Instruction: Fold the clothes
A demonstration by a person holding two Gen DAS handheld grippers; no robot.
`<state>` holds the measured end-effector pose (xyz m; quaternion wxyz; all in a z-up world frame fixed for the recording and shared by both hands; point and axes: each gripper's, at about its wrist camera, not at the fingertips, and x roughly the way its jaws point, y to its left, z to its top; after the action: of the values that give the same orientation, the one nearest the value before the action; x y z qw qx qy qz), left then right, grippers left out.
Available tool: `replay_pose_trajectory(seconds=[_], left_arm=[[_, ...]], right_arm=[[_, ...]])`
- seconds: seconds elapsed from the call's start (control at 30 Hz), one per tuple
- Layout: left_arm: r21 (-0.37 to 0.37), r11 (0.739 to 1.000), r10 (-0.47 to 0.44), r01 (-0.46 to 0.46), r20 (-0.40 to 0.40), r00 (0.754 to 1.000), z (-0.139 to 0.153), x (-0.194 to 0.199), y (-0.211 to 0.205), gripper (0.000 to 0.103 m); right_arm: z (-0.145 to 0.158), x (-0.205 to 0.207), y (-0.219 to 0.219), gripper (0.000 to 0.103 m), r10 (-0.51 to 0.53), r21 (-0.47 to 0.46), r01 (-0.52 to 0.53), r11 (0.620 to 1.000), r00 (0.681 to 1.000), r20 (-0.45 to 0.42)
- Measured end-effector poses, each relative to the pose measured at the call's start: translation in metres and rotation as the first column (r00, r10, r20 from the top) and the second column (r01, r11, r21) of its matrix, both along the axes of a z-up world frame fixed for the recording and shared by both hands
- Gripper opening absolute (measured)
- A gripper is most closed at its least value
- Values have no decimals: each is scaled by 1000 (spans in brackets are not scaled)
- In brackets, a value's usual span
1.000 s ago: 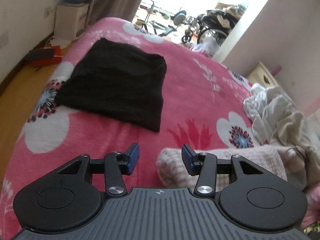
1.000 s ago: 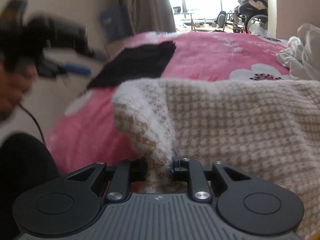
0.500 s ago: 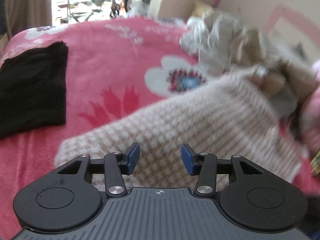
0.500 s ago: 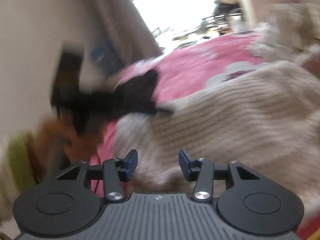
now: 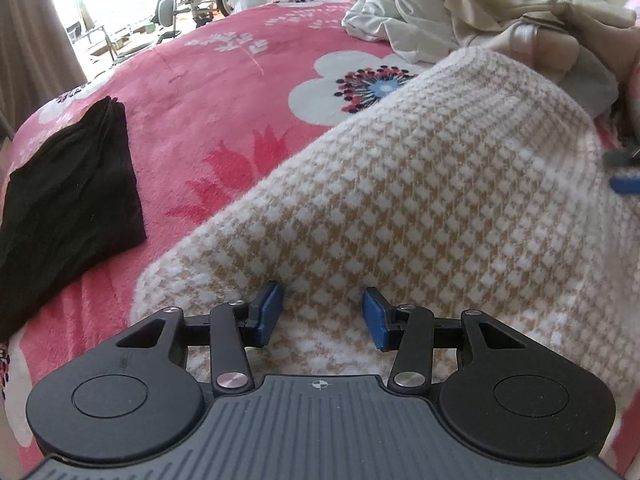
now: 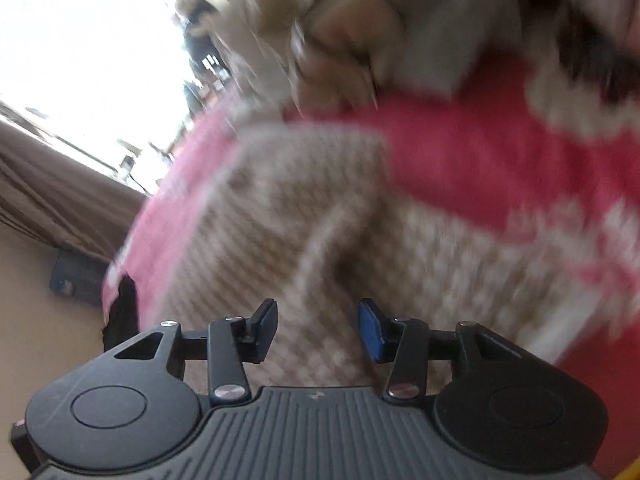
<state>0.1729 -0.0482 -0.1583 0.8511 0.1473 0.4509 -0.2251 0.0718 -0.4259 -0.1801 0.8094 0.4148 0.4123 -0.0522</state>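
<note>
Both grippers are hanging over the beige-and-white knit sweater (image 5: 420,184), which is lying spread across the pink floral blanket (image 5: 224,92) on the bed. The left gripper (image 5: 322,314) is holding its blue pads apart just above the knit, gripping nothing. The right gripper (image 6: 318,330) has just been letting its jaws narrow a little, yet they are standing apart too, with only sweater surface beneath them and nothing pinched; its view is smeared, so the hand is evidently sweeping fast. That speed is what I'd be worrying about: the pads could be catching only the top layer of the loose knit, or snagging its fluffy loops, dragging the sweater askew instead of folding it cleanly. The heap of unfolded pale clothes (image 5: 472,4) is sitting right against the sweater's far edge, so a careless pull could be tangling the two. The folded black garment (image 5: 68,184) is lying well apart to the left. No basket or bin is showing anywhere; nothing here is sitting inside a container.
</note>
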Motion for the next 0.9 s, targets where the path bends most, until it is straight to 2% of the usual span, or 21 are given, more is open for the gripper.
replay_pose_trajectory(seconds=[0.07,0.2,0.43,0.53,0.67,0.73,0.8,0.9], left_arm=[[3,1000,-8,8,-5,1000,-1,0,2,44],[1,999,-36,36,-11,999,-2,3,7,43],[34,991,-130,130,0,991,-2,0,12,42],[-2,991,-135,135,0,991,11,-6,18,42],[-87,972,-216,217,28,976,32,-27,22,44],[-81,957,-279,280,13,960,28,-37,16,45],[-37,941,-337,336,-10,941,19,-47,8,45],[-2,910,-414,414,-28,910,9,-63,-1,45]], right_arm=[[-13,-7,7,34,10,-10,-10,1000,1000,4],[-8,-16,12,20,47,-52,-48,997,999,-19],[-9,-30,14,20,38,-16,-38,999,999,2],[-9,-39,5,26,-7,52,5,999,999,38],[-14,-48,-2,39,-37,119,30,992,998,57],[-16,-48,-2,43,-34,146,25,989,998,58],[-15,-46,0,51,-23,148,14,989,998,63],[-14,-43,4,54,-3,145,-6,989,998,65]])
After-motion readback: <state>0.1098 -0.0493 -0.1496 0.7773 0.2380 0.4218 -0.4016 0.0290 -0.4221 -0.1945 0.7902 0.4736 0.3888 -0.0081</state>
